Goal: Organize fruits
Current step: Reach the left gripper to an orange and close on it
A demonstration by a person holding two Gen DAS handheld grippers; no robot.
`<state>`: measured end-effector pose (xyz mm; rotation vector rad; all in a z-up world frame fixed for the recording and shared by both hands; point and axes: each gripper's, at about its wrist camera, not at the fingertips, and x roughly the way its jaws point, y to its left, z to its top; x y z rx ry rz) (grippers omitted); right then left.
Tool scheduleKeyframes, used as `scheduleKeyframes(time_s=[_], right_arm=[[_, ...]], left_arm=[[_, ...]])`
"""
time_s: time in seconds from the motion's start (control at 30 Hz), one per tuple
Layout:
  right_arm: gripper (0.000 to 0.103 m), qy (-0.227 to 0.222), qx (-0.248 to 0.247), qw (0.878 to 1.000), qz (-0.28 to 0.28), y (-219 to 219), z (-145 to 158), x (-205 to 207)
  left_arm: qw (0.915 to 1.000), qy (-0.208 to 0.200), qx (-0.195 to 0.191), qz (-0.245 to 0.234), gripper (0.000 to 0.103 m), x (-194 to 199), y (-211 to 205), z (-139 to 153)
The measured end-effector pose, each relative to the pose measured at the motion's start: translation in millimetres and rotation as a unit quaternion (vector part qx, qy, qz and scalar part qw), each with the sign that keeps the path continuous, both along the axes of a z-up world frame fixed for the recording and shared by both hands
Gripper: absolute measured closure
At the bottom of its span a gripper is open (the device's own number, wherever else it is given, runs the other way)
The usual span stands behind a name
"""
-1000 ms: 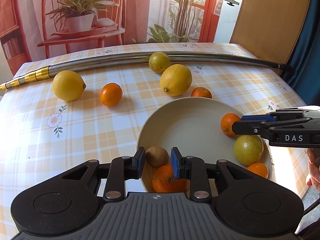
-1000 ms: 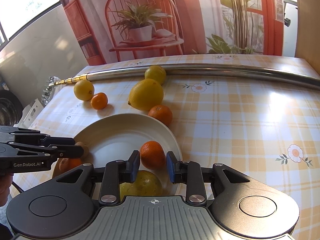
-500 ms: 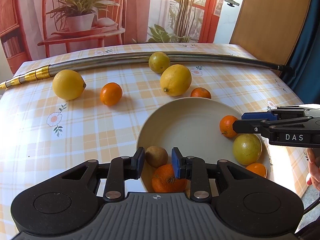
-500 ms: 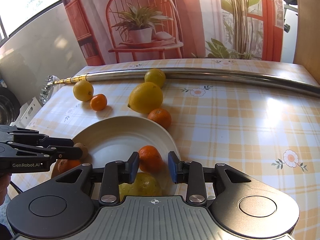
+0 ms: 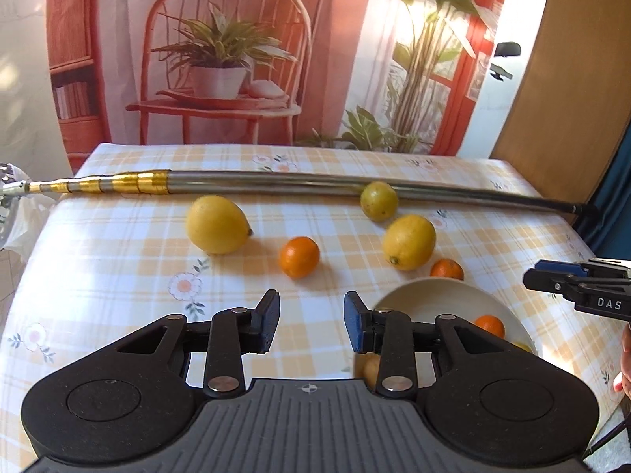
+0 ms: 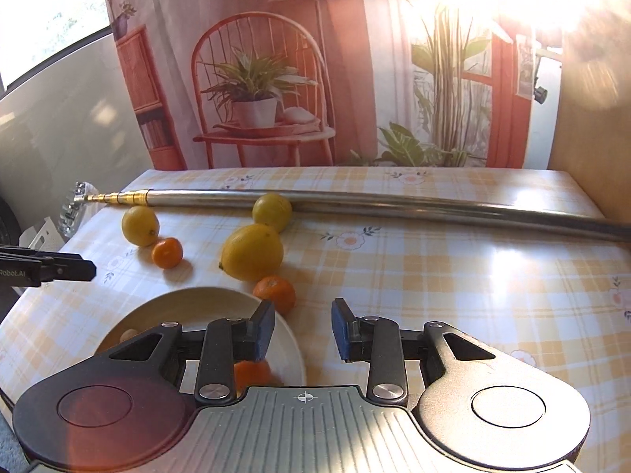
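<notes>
A cream bowl (image 5: 434, 289) (image 6: 177, 307) holds a mandarin (image 5: 489, 325) (image 6: 252, 372) and a brown kiwi (image 5: 370, 368) (image 6: 128, 334), partly hidden behind the gripper bodies. Loose on the checked tablecloth lie two lemons (image 5: 218, 224) (image 5: 409, 242), a yellow-green round fruit (image 5: 378, 201) (image 6: 272, 209) and two mandarins (image 5: 299, 257) (image 5: 446, 269). My left gripper (image 5: 311, 321) is open and empty above the cloth, left of the bowl. My right gripper (image 6: 301, 327) is open and empty over the bowl's right rim, just short of the mandarin (image 6: 275, 293) beside the bowl.
A long metal pole (image 5: 276, 181) (image 6: 394, 201) with a gold-banded end lies across the far side of the table, touching the round fruit. A printed backdrop hangs behind the table. A hand (image 5: 625, 358) shows at the right edge. Bare cloth stretches to the right.
Both grippers have drawn back and up from the bowl with wider jaws. The kiwi and the mandarin that sat between the fingers stay in the bowl. The left view has swung left.
</notes>
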<state>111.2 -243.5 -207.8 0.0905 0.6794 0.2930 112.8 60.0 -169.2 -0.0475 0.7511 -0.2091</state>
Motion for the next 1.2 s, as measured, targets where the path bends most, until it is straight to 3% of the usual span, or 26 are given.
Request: scheduleKeyframes(time_s=[0.07, 0.23, 0.27, 0.4, 0.53, 0.7, 0.9, 1.2], right_arm=[[0.072, -0.008, 0.002, 1.000, -0.009, -6, 6, 4], [0.064, -0.030, -0.002, 0.999, -0.017, -14, 19, 16], [0.057, -0.033, -0.001, 0.999, -0.018, -15, 21, 19], [0.050, -0.036, 0.006, 0.999, -0.017, -16, 26, 28], [0.043, -0.029, 0.004, 1.000, -0.010, -12, 27, 37], [0.042, -0.011, 0.002, 1.000, -0.007, -10, 28, 45], [0.041, 0.015, 0.005, 1.000, -0.003, -4, 26, 56], [0.041, 0.060, 0.029, 0.998, -0.008, 3, 14, 76]], left_arm=[[0.9999, -0.009, 0.003, 0.012, 0.064, 4, 9, 9], [0.9982, -0.041, 0.034, 0.029, 0.029, 13, 17, 29], [0.9976, -0.046, 0.042, 0.029, 0.028, 15, 17, 31], [0.9971, -0.046, 0.058, 0.018, 0.026, 23, 12, 33], [0.9987, -0.023, 0.046, 0.001, 0.020, 32, 9, 26], [0.9999, 0.012, -0.009, 0.002, 0.015, 41, 13, 16], [0.9994, 0.034, -0.006, -0.002, 0.015, 55, 14, 6], [0.9966, 0.061, -0.019, -0.052, 0.015, 83, 8, -4]])
